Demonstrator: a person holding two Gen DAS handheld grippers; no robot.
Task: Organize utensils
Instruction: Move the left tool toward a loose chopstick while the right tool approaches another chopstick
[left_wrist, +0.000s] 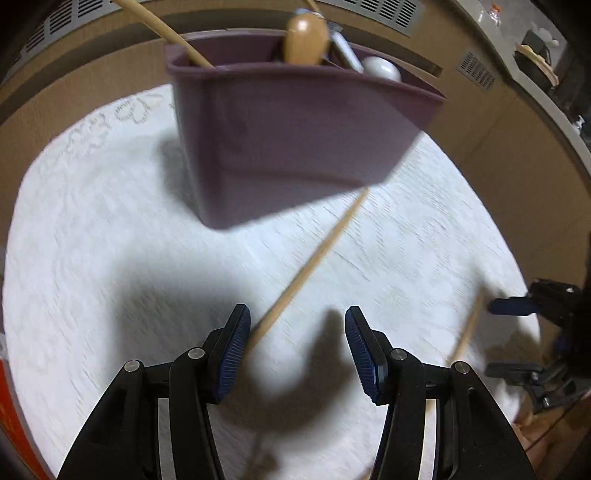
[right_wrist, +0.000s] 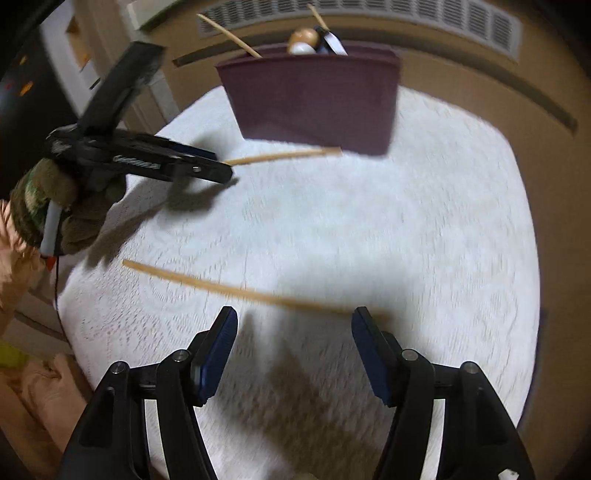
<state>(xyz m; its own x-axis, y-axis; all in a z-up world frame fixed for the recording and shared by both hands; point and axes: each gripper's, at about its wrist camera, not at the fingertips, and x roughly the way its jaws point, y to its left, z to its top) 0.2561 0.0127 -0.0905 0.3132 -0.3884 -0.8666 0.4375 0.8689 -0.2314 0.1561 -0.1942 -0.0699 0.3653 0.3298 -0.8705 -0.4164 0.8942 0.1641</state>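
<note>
Ahead of both grippers, purple holder (left_wrist: 295, 144) is already holding chopsticks, spoons & a knife. You're hovering left gripper (left_wrist: 297, 349) and right gripper (right_wrist: 293, 347), jaws apart & empty, over two loose chopsticks (right_wrist: 236, 290) (left_wrist: 314, 258) w/ both left to stow.

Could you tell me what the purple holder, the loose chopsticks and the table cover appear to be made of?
The purple holder looks like moulded plastic: smooth, matte walls, uniform colour. The two loose chopsticks look like pale wood or bamboo, tan and unpainted; blur hides any grain. The table cover seems white fabric with a raised woven or lace-like pattern.
</note>
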